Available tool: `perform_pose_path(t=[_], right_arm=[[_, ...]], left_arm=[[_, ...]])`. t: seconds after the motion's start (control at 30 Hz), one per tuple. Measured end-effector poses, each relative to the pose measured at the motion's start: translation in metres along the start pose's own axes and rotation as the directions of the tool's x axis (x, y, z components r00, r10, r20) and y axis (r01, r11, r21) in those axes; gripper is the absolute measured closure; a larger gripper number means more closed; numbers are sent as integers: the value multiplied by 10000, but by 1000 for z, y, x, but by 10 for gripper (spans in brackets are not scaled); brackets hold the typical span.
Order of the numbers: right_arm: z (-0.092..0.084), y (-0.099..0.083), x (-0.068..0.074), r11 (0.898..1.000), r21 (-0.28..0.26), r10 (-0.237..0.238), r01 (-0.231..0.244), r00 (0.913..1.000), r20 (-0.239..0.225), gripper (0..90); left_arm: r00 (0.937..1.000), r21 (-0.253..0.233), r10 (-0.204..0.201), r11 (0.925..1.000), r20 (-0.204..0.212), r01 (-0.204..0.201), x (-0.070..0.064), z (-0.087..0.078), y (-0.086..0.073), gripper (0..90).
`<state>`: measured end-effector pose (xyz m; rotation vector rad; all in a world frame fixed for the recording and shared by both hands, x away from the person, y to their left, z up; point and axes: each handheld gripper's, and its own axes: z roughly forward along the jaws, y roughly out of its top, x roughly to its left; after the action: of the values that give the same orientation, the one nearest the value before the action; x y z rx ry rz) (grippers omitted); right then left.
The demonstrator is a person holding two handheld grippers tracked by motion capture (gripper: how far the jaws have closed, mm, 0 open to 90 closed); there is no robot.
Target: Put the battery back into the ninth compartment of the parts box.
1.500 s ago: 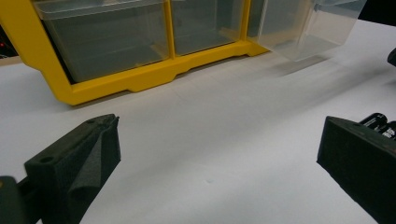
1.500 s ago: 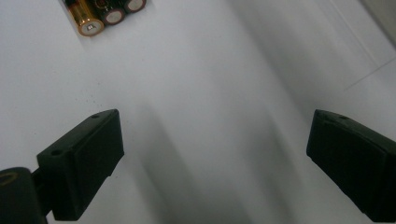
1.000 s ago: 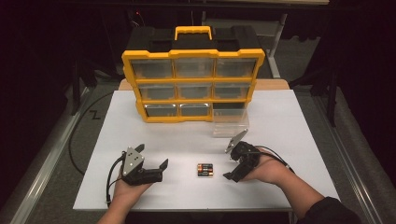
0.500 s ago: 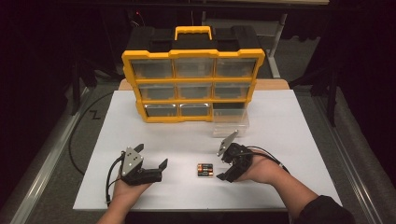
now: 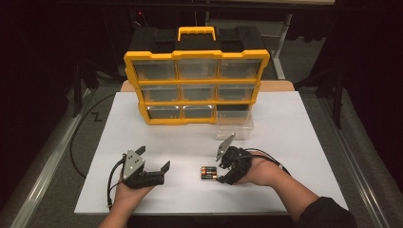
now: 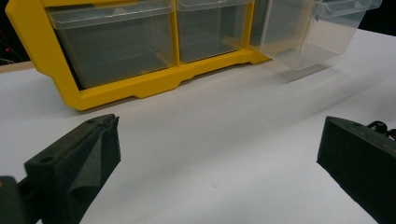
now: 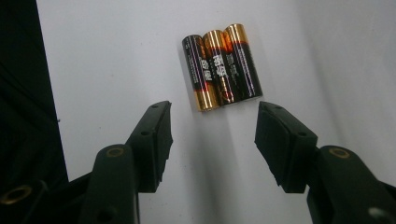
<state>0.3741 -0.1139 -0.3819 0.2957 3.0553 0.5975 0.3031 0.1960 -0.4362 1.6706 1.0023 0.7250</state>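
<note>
A: Where were the batteries (image 5: 208,173)?

B: Three lay side by side on the white desk (image 5: 294,142), just in front of the right claw (image 5: 218,173). Its jaws had just been closing, yet stood apart with nothing between them.

A: And the left claw (image 5: 161,170)?

B: Its jaws were wide apart, empty, resting low on the desk, facing the yellow organizer (image 5: 196,85). A clear drawer (image 5: 235,124) stuck out at the organizer's lower right.

Glossy foil-wrapped batteries (image 7: 221,66) on a matt white table (image 5: 304,142) — clear plastic drawer (image 5: 236,129), smooth.
</note>
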Motion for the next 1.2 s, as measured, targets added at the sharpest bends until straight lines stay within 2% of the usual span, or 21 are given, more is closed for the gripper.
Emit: perform_pose_path(t=[0.1,0.2,0.27,0.37,0.53,0.57,0.6,0.63,0.67,0.7,0.87,0.97,1.1,1.17,1.2], right_arm=[[0,3,0,9999,23,-168,168,9999,10,512],[1,6,3,9999,89,-141,142,9998,-120,532],[3,7,3,9991,122,-402,403,9991,-92,553],[3,11,5,9991,225,-360,364,9992,-173,580],[5,15,8,9964,209,-821,825,9964,-221,638],[5,16,10,9972,277,-688,695,9973,-255,647],[6,16,10,9958,309,-847,857,9959,-304,660],[7,16,10,9960,399,-785,798,9963,-336,670],[8,16,11,9959,426,-788,803,9963,-346,672],[9,17,9,9939,398,-1017,1029,9944,-296,679],[15,20,10,9922,613,-1077,1087,9940,-193,696],[18,24,9,9886,664,-1342,1349,9908,-158,705],[20,27,9,9890,719,-1283,1291,9916,-150,715],[21,28,8,9872,669,-1443,1448,9895,-117,720],[21,28,9,9884,748,-1316,1324,9912,-150,726]], left_arm=[[10000,-5,9,10000,38,-9,0,0,0,3],[10000,-35,21,10000,69,-20,0,0,0,3],[10000,-50,26,10000,77,-25,1,-1,0,3],[10000,-58,54,10000,68,-54,1,-1,0,3],[9999,-115,53,9999,85,-52,1,-1,0,3],[9999,-101,54,9999,101,-53,1,-1,0,3],[9999,-92,47,9999,119,-46,1,-1,0,3],[9999,-90,51,9999,128,-50,1,-1,0,3],[9999,-84,59,9999,125,-58,1,0,0,3],[9999,-74,57,10000,130,-56,1,0,0,3],[9999,-107,26,9999,138,-25,2,-1,0,3],[9999,-154,12,9999,118,-10,2,-2,0,3],[10000,-166,-17,9999,92,18,3,-2,0,3],[9999,-177,-6,9998,101,8,3,-3,0,3],[9999,-172,-4,9999,105,6,3,-3,0,3]])
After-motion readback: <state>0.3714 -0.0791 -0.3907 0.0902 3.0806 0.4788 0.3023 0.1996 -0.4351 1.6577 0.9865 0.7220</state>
